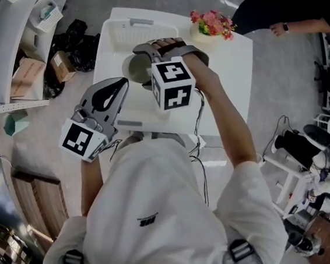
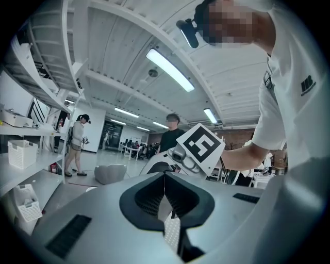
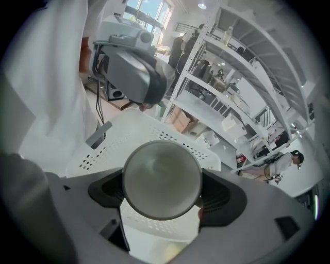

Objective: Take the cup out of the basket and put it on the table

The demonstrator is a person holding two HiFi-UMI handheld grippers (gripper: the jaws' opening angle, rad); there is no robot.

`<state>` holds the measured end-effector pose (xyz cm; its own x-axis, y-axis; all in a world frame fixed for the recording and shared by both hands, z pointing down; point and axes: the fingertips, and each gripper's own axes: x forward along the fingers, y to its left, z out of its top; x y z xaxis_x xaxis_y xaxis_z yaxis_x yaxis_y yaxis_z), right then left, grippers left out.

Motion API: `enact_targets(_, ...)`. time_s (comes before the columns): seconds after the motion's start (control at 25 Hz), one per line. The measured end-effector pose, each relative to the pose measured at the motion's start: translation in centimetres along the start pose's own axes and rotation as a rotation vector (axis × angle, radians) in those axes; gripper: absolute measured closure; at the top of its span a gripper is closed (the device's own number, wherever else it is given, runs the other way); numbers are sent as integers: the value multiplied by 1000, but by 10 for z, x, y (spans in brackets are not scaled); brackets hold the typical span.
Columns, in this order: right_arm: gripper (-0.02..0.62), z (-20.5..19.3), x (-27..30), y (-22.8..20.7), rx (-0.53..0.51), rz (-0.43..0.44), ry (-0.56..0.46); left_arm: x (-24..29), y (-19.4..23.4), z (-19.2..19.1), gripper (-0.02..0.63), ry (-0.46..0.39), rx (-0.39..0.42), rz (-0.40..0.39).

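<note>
My right gripper (image 1: 144, 65) is shut on a grey cup (image 1: 135, 69), which it holds tilted on its side above the white table (image 1: 231, 63), just in front of the white perforated basket (image 1: 137, 30). In the right gripper view the cup (image 3: 161, 179) fills the gap between the two dark pads, with the basket (image 3: 147, 129) behind and below it. My left gripper (image 1: 114, 94) hangs lower left of the cup, off the table's near-left corner, shut and with nothing in it. In the left gripper view its jaws (image 2: 165, 180) meet and point up into the room.
A pot of pink flowers (image 1: 213, 22) stands at the table's far right. Another person's arm (image 1: 294, 27) reaches in at the upper right. Boxes and bags (image 1: 63, 54) lie on the floor left of the table, beside white shelving (image 1: 4, 51).
</note>
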<state>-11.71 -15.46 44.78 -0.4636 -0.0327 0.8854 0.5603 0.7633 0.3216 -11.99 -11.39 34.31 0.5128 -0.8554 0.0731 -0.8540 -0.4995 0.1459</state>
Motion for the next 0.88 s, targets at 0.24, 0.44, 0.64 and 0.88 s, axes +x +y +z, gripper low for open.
enact_targets(0.24, 170, -15, -30, 3, 22, -47, 19, 17, -18, 7, 594, -8, 17, -52)
enact_targets(0.44, 170, -31, -48, 7, 50, -75, 36, 32, -30, 10, 594, -13, 27, -94)
enact_targets(0.64, 170, -50, -61, 12, 90, -98, 51, 45, -42, 9, 594, -10, 33, -135)
enact_targets(0.88, 170, -71, -77, 22, 145, -122, 73, 59, -58, 9, 594, -7, 40, -188)
